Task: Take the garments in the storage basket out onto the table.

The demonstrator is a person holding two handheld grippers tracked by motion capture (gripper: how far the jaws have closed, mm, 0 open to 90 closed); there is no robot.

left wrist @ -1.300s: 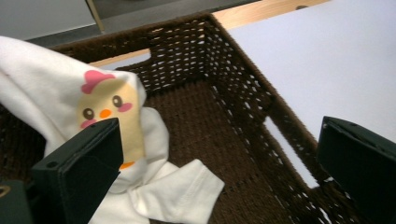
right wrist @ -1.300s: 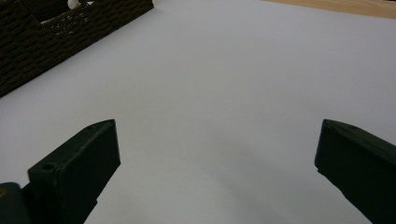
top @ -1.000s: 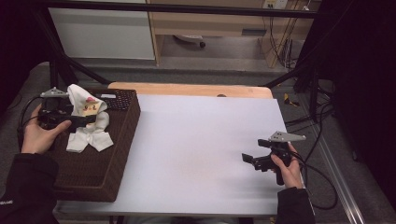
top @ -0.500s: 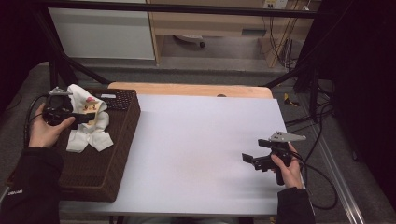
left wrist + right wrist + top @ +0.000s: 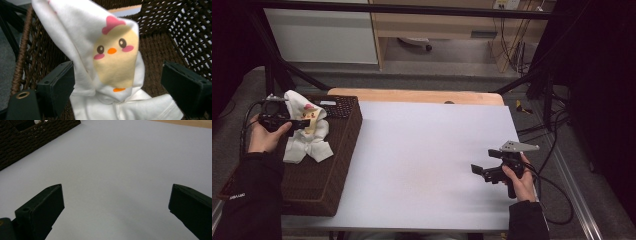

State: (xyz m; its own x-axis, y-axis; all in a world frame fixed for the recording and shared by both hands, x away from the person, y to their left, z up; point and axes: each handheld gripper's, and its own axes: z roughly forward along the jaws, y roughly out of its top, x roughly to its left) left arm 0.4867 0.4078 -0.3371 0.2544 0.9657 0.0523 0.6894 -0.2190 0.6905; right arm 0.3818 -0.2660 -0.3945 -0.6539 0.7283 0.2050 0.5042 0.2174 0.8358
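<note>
Cloth [image 5: 112, 67], white with a yellow chick printed on it, lay heaped in the brown wicker basket [image 5: 327, 175] at the left end of the worktop [image 5: 427, 150]. I held my left tool [image 5: 302, 122] over the basket with its jaws spread wide around the raised fold, touching it on one side but not yet pinching, probably lining up to lift it out. A second before, that tool sat a little lower and nearer me; it had crept up and back along the basket. My right tool [image 5: 479, 171] rested low over the bare white surface, jaws apart and holding nothing, waiting where it had been all along.
</note>
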